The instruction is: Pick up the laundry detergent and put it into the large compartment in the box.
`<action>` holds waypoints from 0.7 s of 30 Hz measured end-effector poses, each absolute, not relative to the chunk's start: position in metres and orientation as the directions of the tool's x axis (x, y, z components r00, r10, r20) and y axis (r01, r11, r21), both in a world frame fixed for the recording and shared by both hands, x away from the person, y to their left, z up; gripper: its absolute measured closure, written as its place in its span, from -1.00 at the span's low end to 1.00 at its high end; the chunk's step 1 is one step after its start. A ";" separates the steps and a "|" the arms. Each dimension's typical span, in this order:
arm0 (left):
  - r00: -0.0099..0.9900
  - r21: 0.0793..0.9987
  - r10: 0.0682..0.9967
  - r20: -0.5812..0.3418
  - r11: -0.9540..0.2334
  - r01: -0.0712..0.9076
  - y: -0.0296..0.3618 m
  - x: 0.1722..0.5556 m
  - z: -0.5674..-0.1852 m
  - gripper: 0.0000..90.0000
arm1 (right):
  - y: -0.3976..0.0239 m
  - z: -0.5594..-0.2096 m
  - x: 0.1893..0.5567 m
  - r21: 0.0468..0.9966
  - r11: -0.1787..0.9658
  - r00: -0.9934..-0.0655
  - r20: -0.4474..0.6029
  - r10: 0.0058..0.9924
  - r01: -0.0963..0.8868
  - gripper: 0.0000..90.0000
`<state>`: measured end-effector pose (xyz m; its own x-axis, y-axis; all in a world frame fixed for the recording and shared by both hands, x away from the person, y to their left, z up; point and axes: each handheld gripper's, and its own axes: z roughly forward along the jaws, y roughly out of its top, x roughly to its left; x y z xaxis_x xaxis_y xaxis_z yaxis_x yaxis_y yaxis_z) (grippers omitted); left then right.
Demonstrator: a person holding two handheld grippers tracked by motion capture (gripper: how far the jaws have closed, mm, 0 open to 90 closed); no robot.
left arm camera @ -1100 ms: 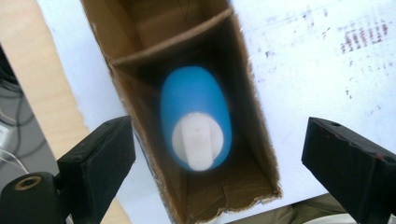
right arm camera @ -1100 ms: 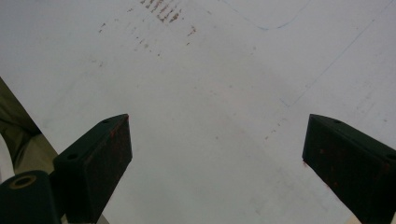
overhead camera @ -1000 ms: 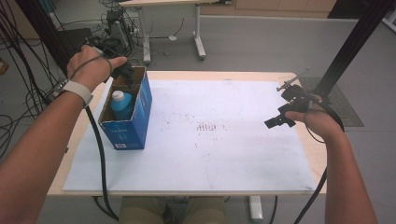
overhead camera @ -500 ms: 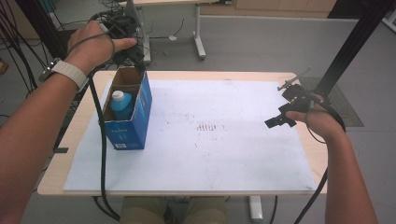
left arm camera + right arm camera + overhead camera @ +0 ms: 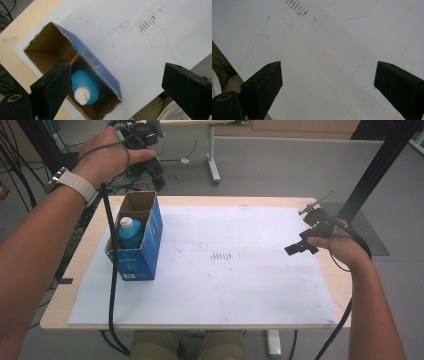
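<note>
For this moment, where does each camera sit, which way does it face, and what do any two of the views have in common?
High view: above the person's side, facing forward and down on the white mat; both forearms, left gripper, right gripper.
Left gripper view: above the open blue cardboard box, facing down past its open jaws at the blue white-capped bottle.
Right gripper view: low over bare mat, between open jaws.
Shared: the mat's brown scuff marks.

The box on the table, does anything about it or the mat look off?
The box has a ragged, torn top rim, though it stands upright with the bottle inside. The white mat carries a patch of reddish-brown smudges near its middle. Nothing is spilled.
</note>
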<state>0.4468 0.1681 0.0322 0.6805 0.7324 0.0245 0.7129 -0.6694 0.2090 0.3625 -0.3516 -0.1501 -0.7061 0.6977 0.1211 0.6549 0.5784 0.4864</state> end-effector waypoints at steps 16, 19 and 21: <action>0.837 0.182 0.546 0.022 -0.826 0.534 0.123 0.458 0.014 -0.78 | -0.353 -0.150 0.359 0.485 0.571 -0.698 0.121 0.706 0.662 -0.82; 0.860 0.182 0.510 0.013 -0.847 0.499 0.118 0.460 0.008 -0.79 | -0.353 -0.150 0.359 0.488 0.571 -0.698 0.121 0.705 0.661 -0.82; 0.870 0.175 0.492 0.005 -0.857 0.484 0.115 0.462 0.003 -0.81 | -0.352 -0.150 0.359 0.486 0.570 -0.698 0.122 0.706 0.662 -0.82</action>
